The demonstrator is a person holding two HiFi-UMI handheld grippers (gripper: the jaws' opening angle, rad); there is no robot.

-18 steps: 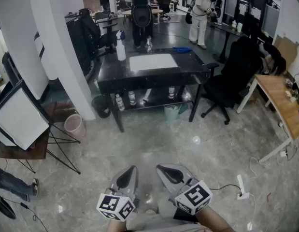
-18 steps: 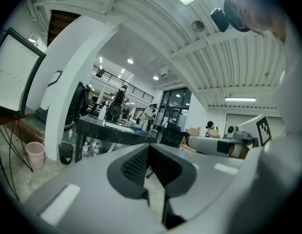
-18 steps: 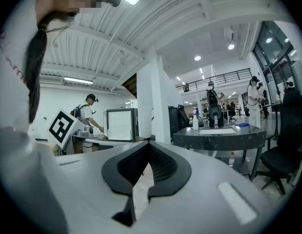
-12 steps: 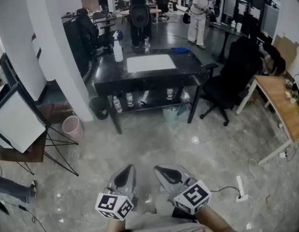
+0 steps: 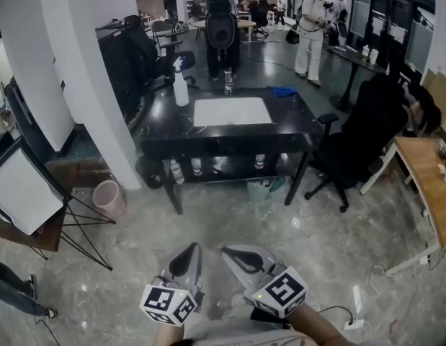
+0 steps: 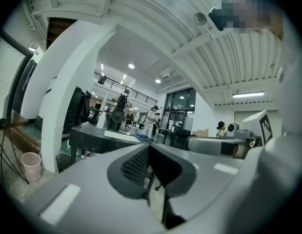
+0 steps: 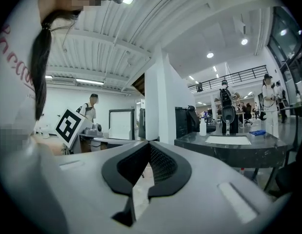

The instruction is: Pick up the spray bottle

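The spray bottle [image 5: 181,85], white with a blue trigger, stands upright at the far left corner of the black table [image 5: 295,108] across the room. It is small and distant in the right gripper view [image 7: 203,126]. My left gripper [image 5: 188,255] and right gripper [image 5: 234,254] are held side by side at the bottom of the head view, over the floor and far short of the table. Both are shut with nothing between the jaws. The left gripper view [image 6: 149,147] and the right gripper view [image 7: 149,144] show the pads meeting.
A white mat [image 5: 232,111], a clear bottle [image 5: 228,82] and a blue cloth [image 5: 282,91] lie on the table, with small bottles on its lower shelf. A white pillar [image 5: 86,71], pink bin [image 5: 109,197], black chair [image 5: 356,143] and wooden desk [image 5: 423,171] surround it. People stand behind.
The table and bottle appear slightly nearer and lower in the head view. Both grippers stay shut and close together at the bottom.
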